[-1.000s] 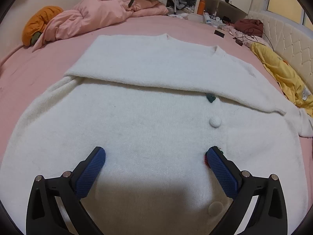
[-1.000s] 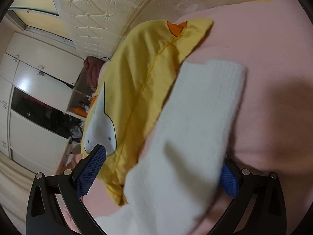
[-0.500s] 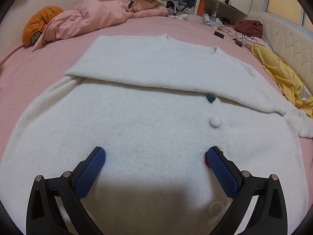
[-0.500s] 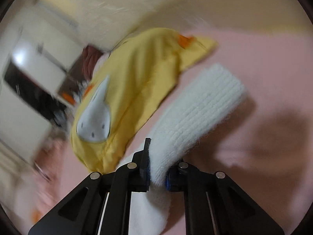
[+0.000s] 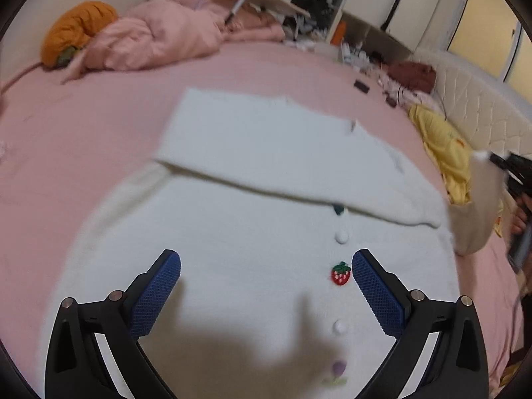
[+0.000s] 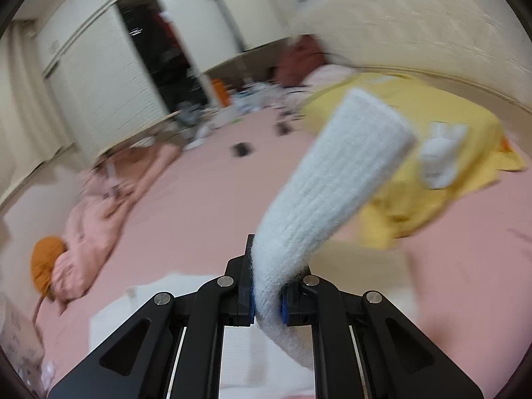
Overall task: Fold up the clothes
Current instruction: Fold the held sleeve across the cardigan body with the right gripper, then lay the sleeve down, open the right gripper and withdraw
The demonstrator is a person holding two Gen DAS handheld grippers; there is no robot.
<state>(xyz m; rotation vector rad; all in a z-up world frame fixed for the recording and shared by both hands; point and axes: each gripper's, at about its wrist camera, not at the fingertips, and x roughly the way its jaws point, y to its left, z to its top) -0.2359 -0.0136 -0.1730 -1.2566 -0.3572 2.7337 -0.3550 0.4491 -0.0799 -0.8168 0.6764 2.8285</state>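
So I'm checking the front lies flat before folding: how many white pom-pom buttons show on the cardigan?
2. One white pom-pom button sits above the strawberry patch; the other sits below it, between the left gripper fingers. The folded sleeve may hide more.

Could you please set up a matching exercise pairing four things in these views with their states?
Things:
1. left tool
2. right tool
3. sleeve cuff
4. strawberry patch

States:
A. lifted off the bed
B. open above the sweater
C. sewn beside the buttons
D. clamped on white knit

Pairs: 1-B, 2-D, 3-A, 4-C
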